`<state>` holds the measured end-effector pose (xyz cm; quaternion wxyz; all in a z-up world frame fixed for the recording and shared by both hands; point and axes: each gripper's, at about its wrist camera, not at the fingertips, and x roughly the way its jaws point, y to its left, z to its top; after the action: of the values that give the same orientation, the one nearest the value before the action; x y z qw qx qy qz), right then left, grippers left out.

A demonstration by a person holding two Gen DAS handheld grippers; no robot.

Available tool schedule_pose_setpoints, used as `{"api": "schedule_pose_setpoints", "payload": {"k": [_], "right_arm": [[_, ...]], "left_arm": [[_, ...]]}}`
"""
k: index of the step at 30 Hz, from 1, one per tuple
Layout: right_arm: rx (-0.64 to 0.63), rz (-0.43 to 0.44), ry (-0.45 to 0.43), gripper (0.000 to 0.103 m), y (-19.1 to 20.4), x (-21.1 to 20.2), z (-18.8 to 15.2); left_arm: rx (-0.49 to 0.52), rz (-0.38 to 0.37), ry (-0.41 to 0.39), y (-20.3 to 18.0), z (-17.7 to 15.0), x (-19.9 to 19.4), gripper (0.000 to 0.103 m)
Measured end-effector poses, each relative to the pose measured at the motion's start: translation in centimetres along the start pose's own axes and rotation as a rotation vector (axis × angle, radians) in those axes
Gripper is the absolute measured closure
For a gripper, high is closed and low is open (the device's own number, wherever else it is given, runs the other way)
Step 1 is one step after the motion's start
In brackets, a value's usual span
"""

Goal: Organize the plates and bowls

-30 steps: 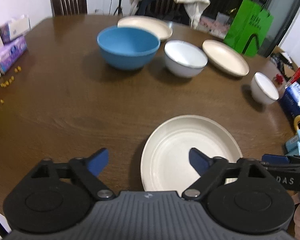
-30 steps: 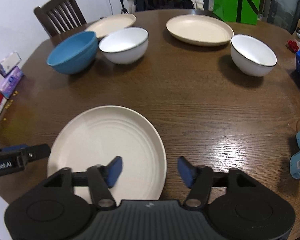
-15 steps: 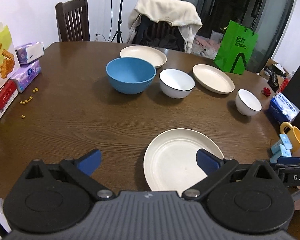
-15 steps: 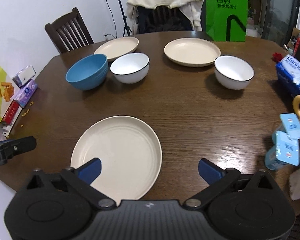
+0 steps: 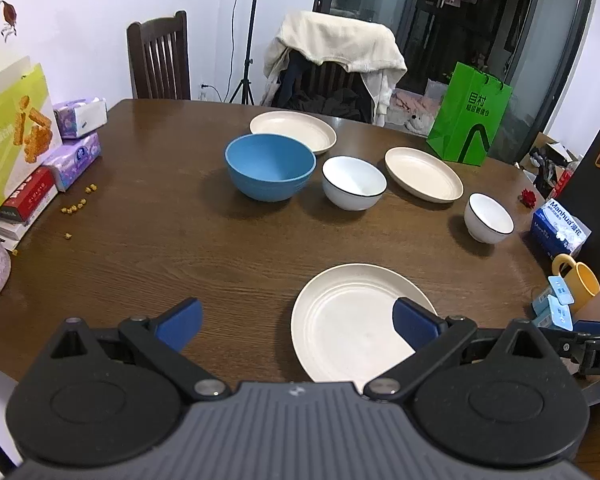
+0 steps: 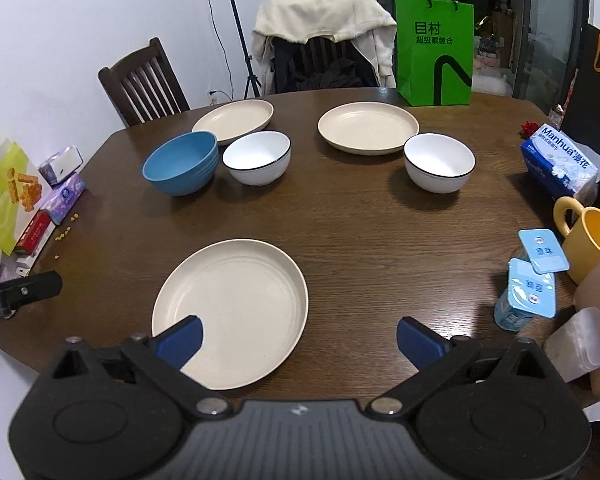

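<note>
A cream plate [image 5: 352, 320] [image 6: 236, 304] lies near the table's front edge. Farther back stand a blue bowl [image 5: 270, 166] [image 6: 180, 162], a white bowl [image 5: 354, 188] [image 6: 257, 157], two more cream plates [image 5: 294, 130] [image 5: 423, 174] [image 6: 233, 119] [image 6: 368, 128] and a second white bowl [image 5: 488, 223] [image 6: 439, 162]. My left gripper [image 5: 296, 322] hovers open above the table, left of the near plate. My right gripper [image 6: 298, 340] hangs open over that plate's right rim. Nothing sits between either pair of fingers.
Snack box [image 5: 8, 128] and tissue packs [image 5: 76, 156] crowd the left edge with scattered crumbs [image 5: 76, 206]. At the right edge stand a tissue pack [image 6: 562, 164], yellow mug [image 6: 588, 236] and yogurt cups [image 6: 528, 292]. A green bag [image 6: 434, 50] and two chairs stand behind the table.
Both grippers opened wider and rose back from the near plate, which stays on the table. More of the table and room shows in both views.
</note>
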<state>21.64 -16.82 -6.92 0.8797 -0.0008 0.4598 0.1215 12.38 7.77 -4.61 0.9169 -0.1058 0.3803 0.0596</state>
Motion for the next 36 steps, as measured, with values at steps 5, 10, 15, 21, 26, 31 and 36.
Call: {"api": "schedule_pose_setpoints", "payload": {"k": [5,10,15,21,26,31,36], "right_arm": [[-0.003,0.001,-0.02,0.0,-0.2,-1.2,-0.2],[-0.009,-0.011,-0.031,0.0,-0.2,-1.9,0.2],[-0.028,-0.023,-0.046,0.0,-0.2,-2.5,0.6],[-0.021,-0.037,-0.045,0.0,-0.6,-2.3,1.1],[-0.024,-0.049,-0.047,0.0,-0.5,-1.9,1.6],[-0.008,-0.067,-0.053,0.0,-1.0,-1.5,2.5],[0.016,-0.081,-0.06,0.0,-1.5,-1.0,3.7]], "left_arm": [[0.005,0.01,-0.025,-0.4,0.1,-1.3,0.0],[0.008,0.007,-0.05,-0.5,0.8,-2.1,0.0],[0.016,0.003,-0.07,-0.8,1.4,-2.6,0.0],[0.02,-0.005,-0.076,-0.7,2.0,-2.3,0.0],[0.024,-0.014,-0.083,-0.7,3.0,-1.8,0.0],[0.04,-0.028,-0.088,-0.8,4.4,-0.9,0.0],[0.053,-0.032,-0.081,-0.5,6.1,0.5,0.0]]}}
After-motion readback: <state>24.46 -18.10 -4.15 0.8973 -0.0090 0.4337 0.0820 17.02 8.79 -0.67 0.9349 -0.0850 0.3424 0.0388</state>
